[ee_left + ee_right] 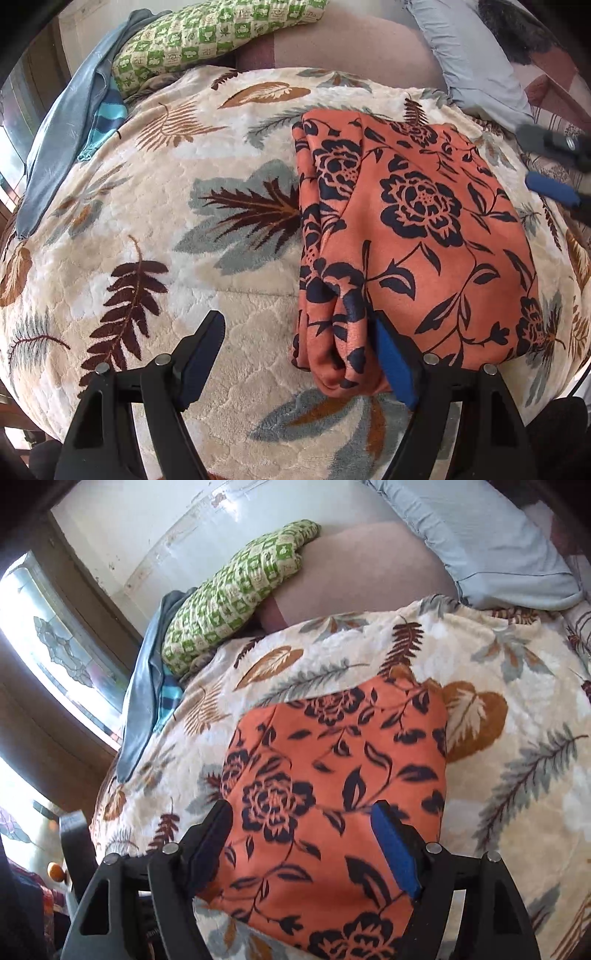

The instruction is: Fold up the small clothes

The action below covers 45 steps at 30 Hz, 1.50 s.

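Note:
An orange garment (413,236) with a dark navy flower print lies folded into a rough rectangle on the leaf-patterned blanket (147,221). My left gripper (295,350) is open at its near left corner; the right finger's blue pad (395,365) touches the bunched folded edge, the left finger rests over bare blanket. The right gripper (554,166) shows at the garment's far right side in the left wrist view. In the right wrist view the right gripper (303,842) is open and hovers over the orange garment (332,760), holding nothing.
A green checked pillow (207,33), a blue cloth (70,122) and a striped teal garment (103,122) lie at the far left. A pale blue pillow (476,62) lies at the far right. A window (48,657) is left of the bed.

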{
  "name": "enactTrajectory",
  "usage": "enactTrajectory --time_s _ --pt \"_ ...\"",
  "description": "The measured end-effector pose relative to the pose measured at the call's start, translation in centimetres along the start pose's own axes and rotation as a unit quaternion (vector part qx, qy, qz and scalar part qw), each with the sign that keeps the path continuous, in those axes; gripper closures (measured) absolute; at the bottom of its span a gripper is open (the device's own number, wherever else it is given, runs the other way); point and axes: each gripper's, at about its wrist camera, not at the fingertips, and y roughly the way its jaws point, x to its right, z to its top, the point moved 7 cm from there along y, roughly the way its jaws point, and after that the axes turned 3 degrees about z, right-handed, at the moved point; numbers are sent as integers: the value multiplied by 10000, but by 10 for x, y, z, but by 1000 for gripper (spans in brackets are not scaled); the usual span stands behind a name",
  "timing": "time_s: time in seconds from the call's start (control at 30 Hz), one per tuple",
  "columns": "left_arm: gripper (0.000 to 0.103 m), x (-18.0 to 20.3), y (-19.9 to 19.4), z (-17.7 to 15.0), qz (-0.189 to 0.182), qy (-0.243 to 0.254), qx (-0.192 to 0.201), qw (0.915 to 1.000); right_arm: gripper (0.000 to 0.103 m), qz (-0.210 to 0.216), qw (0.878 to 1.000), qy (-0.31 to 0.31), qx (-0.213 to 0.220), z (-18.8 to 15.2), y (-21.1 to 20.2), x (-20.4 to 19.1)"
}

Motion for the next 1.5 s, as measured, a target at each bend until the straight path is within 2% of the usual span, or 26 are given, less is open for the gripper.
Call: enactTrajectory --time_s 0.1,0.13,0.17,0.2,0.3,0.37,0.4,0.47,0.53,0.57,0.6,0.67,0.77,0.93,1.07,1.1,1.13,1.17,1.2,1.27,1.3,1.33,1.4,1.43,1.47,1.5 --pt "23 1 8 -5 -69 -13 -80 9999 23 -54 9990 363 -255 13 36 26" --pt "23 1 6 -4 -104 -22 -69 9999 23 -255 9963 602 -559 7 56 44" --pt "23 1 2 -2 -172 -25 -22 9998 23 -223 9917 938 -849 -3 74 61" --pt "23 -1 -4 1 -205 -26 77 9998 23 -113 9912 1081 -753 -4 76 66" --pt "23 -11 -22 16 -104 -165 545 9983 23 84 9943 931 -508 10 57 49" --pt "23 -14 -23 25 -201 -288 617 9975 23 155 9962 804 -290 24 46 41" --pt "23 -13 -19 27 -257 -300 555 9977 23 219 9964 791 -191 32 43 39" --pt "23 -7 2 24 -261 -144 90 9995 23 243 9965 788 -124 43 47 43" --pt "22 0 22 18 -431 -13 -273 9987 20 -178 9945 903 -500 42 71 68" --pt "21 -2 23 19 -503 -107 -268 9983 20 -351 9894 1142 -827 34 87 86" --pt "21 -5 20 21 -594 -200 -242 9977 20 -277 9848 1483 -854 29 93 98" --pt "21 -12 9 32 -713 -274 10 9971 20 85 9863 1617 -311 35 74 94" --pt "21 -25 -1 59 -902 -466 346 9942 20 242 9910 1319 -28 29 44 81" --pt "21 -20 33 97 -1790 -931 -56 9794 20 216 9904 1353 167 -3 12 95" --pt "21 4 60 94 -2096 -848 -408 9732 20 416 9846 1697 -61 -27 24 114" --pt "23 9 64 92 -2154 -868 -459 9716 20 557 9821 1788 -212 -32 31 115" --pt "40 11 68 91 -2239 -923 -536 9688 20 733 9796 1843 -324 -35 38 113" --pt "52 16 70 90 -2423 -971 -633 9632 20 840 9786 1832 -412 -39 44 111" --pt "56 17 69 91 -2424 -1000 -647 9628 20 792 9802 1734 -542 -41 51 107" --pt "69 22 55 96 -2082 -662 -371 9751 39 618 9854 1453 -645 -44 55 98" --pt "76 26 45 100 -1904 -387 -134 9809 44 564 9882 1307 -556 -42 50 93" --pt "77 30 36 103 -1798 -220 64 9834 53 500 9910 1142 -479 -39 45 87" --pt "77 32 32 104 -1805 -242 195 9831 55 424 9922 1107 -375 -39 42 87" --pt "72 33 40 102 -1782 -298 74 9835 55 369 9912 1192 -451 -43 47 92" --pt "66 32 53 97 -1692 -348 -147 9849 54 320 9888 1331 -593 -49 55 101" --pt "54 28 63 92 -1555 -410 -301 9865 49 442 9842 1580 -669 -54 59 108"
